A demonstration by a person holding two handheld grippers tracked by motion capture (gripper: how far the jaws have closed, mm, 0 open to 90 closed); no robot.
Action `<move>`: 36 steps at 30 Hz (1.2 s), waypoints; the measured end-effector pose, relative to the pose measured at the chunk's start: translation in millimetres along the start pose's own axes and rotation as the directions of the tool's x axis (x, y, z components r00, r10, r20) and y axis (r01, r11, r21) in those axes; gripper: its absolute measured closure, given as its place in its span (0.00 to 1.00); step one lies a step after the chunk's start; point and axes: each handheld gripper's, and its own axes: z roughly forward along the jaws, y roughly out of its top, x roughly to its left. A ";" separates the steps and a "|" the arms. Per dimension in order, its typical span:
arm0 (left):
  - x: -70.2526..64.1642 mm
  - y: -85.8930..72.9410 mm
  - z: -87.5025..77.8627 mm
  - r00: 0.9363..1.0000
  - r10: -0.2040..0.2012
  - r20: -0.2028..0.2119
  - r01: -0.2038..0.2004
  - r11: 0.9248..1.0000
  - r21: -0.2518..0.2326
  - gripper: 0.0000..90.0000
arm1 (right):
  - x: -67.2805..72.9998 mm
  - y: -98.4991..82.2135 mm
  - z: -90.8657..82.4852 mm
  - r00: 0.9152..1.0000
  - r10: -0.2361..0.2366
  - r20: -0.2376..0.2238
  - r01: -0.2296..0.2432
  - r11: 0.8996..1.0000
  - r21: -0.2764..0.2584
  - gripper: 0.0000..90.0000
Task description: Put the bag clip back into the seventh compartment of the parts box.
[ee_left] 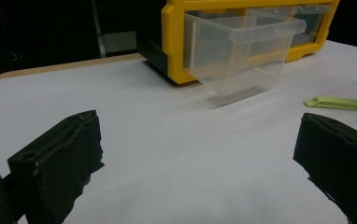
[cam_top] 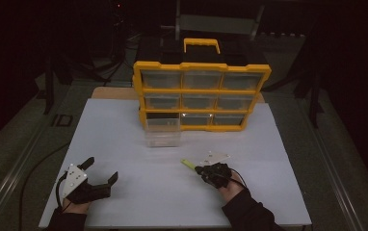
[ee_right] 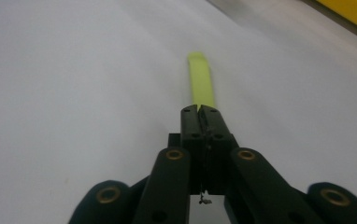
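A thin yellow-green strip lies low over the white board, and my right gripper is shut on its near end. In the right gripper view the strip sticks straight out past the closed tips of the right gripper. My left gripper rests at the front left, open and holding nothing. In its own view the left gripper has its jaws far apart, and the strip shows off to the right.
A yellow organizer with clear drawers and a handle stands at the back of the board. Its bottom-left clear drawer is pulled far out toward me, seen also as the drawer tilting down in the left gripper view. Dark surroundings ring the table.
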 end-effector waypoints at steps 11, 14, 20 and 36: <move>-0.2 -0.5 0.8 1.000 0.002 0.000 -0.002 1.000 0.005 0.01 | -19.4 -3.7 -30.6 0.999 0.047 -0.028 -0.048 0.998 -0.046 0.62; -0.4 -0.6 1.0 1.000 0.003 0.004 -0.004 1.000 0.006 0.01 | -21.4 -1.4 -34.3 0.998 0.054 -0.039 -0.056 0.997 -0.057 0.44; 0.3 -0.7 0.6 1.000 -0.002 0.004 0.002 1.000 0.004 0.01 | -21.7 6.3 -37.0 0.997 0.060 -0.047 -0.063 0.996 -0.065 0.20; 0.2 -0.7 0.2 1.000 0.000 0.008 0.000 1.000 0.003 0.01 | -27.1 30.3 -36.5 0.996 0.019 -0.088 -0.025 0.997 -0.072 0.10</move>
